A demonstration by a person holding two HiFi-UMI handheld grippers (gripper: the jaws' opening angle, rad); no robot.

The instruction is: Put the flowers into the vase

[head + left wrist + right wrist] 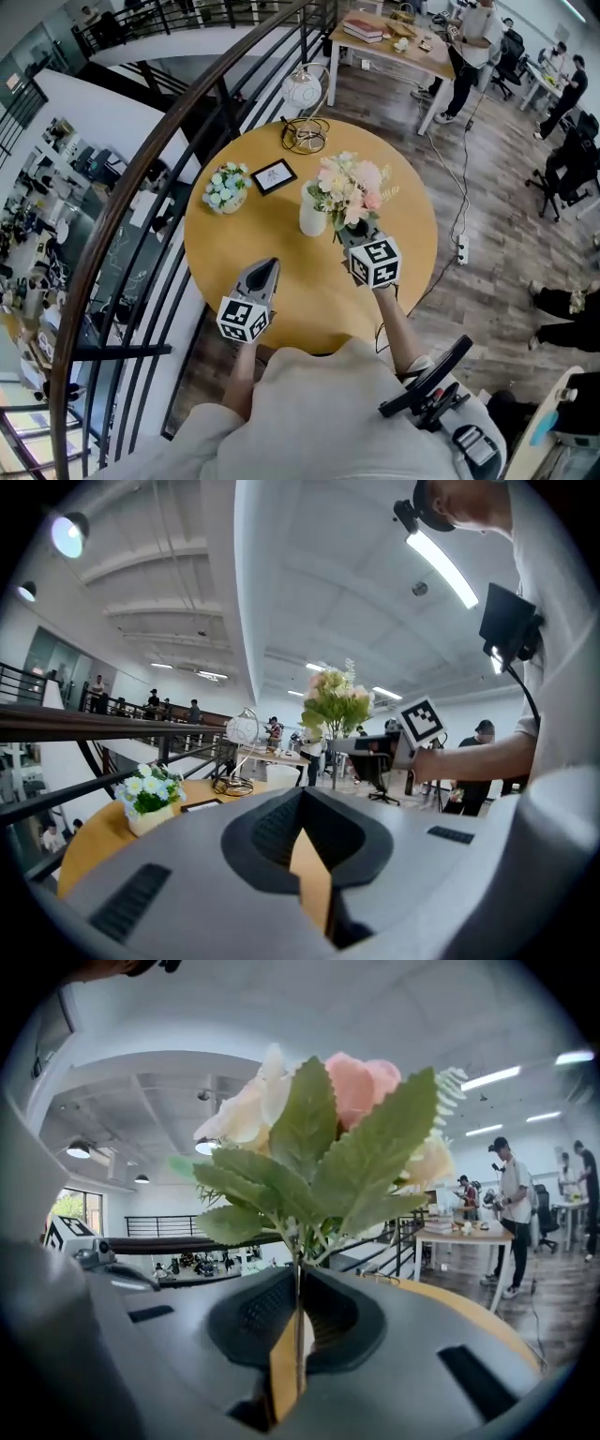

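Bright ceiling strip lights (pixel 441 564) light evenly; gripper views warp and darken at edges.

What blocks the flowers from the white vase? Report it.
Nothing visible does. The right claw holds the flowers by their stems just beside the vase; the small frame and flower pot stand clear on its other side.

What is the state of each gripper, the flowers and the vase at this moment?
right gripper: shut on flowers, above the table.
flowers: upright, beside the vase, not in it.
vase: upright on the table, no flowers in it.
left gripper: shut, holds nothing.
small flower pot: upright on the table.
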